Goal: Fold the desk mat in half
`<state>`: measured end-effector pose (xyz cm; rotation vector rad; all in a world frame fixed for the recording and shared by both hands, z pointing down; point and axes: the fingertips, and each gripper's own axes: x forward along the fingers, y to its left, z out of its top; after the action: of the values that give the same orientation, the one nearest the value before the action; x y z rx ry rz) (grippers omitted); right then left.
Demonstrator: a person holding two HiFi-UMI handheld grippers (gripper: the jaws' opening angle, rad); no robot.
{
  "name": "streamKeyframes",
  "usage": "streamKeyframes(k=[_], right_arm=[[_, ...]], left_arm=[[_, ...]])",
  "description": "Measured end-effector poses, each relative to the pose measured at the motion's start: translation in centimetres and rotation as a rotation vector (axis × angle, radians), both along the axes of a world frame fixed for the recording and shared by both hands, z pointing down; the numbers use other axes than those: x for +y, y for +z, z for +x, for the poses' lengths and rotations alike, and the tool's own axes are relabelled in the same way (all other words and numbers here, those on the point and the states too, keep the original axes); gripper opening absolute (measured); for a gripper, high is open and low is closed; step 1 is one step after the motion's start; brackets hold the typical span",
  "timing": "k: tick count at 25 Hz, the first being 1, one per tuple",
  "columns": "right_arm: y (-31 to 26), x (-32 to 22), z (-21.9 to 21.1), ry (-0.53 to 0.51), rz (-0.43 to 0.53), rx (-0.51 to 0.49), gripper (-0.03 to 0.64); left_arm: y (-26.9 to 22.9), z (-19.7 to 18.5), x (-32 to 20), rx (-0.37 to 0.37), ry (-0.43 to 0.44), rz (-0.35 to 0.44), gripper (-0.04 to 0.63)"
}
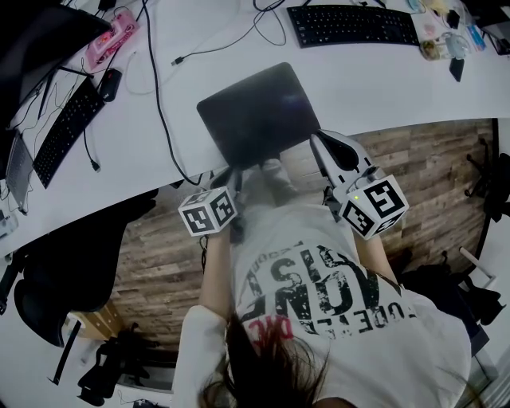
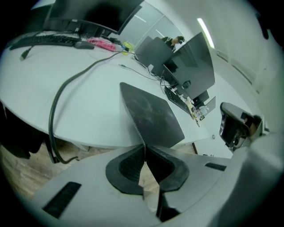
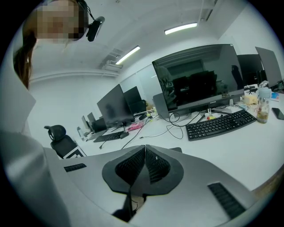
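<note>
Desk mat [image 1: 255,111] is flat and unfolded on the white bench [image 1: 446,88]. Its near edge sits at the bench lip, and the near-left corner pokes just past it.

Left claw [image 1: 231,174] is at that near-left corner. In the left gripper view the left claw [image 2: 143,148] has its pads clamped on the thin edge of the desk mat [image 2: 153,115], which runs away from the pinch point across the bench [image 2: 88,102].

Right claw [image 1: 319,137] is at the mat's near-right corner, with its marker cube toward the person. In the right gripper view the right claw [image 3: 144,148] has its pads pressed together and no mat is visible between them. Only a sliver of the desk mat [image 3: 176,150] shows just beyond the tips. Can't tell whether the tips touch it.

Around the mat:
- A keyboard [image 1: 351,24] lies beyond the far edge, well apart from the mat.
- A second keyboard [image 1: 68,127] is off to the mat's left, set diagonally.
- A black cable [image 1: 159,103] runs down the bench left of the mat, near but not on it, and drops over the lip.
- A pink power strip [image 1: 111,36] is far-left of the mat.
- A monitor [image 3: 199,80] stands beyond the mat, behind the first keyboard.
- An office chair [image 1: 64,271] is below-left of the mat, on the wood floor [image 1: 430,167].
</note>
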<state>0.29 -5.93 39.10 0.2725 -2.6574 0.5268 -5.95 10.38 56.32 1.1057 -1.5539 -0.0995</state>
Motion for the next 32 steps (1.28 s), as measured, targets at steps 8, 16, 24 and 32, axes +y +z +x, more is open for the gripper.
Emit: streamKeyframes(k=[8, 16, 24, 32], right_arm=[[-0.4, -0.2, 0.1, 0.011, 0.009, -0.006, 0.002], [-0.9, -0.7, 0.5, 0.031, 0.023, -0.014, 0.002], [-1.1, -0.9, 0.9, 0.047, 0.024, -0.016, 0.002], [-1.4, -1.1, 1.3, 0.058, 0.027, -0.028, 0.002]], left_arm=[[-2.0, -2.6, -0.2, -0.244, 0.104, -0.054, 0.015], [-4.3, -2.9, -1.8, -0.423, 0.247, -0.028, 0.015], [-6.0, -2.5, -3.4, -0.483, 0.304, 0.073, 0.015], [-7.6, -0.8, -5.2, -0.528, 0.404, 0.155, 0.015]])
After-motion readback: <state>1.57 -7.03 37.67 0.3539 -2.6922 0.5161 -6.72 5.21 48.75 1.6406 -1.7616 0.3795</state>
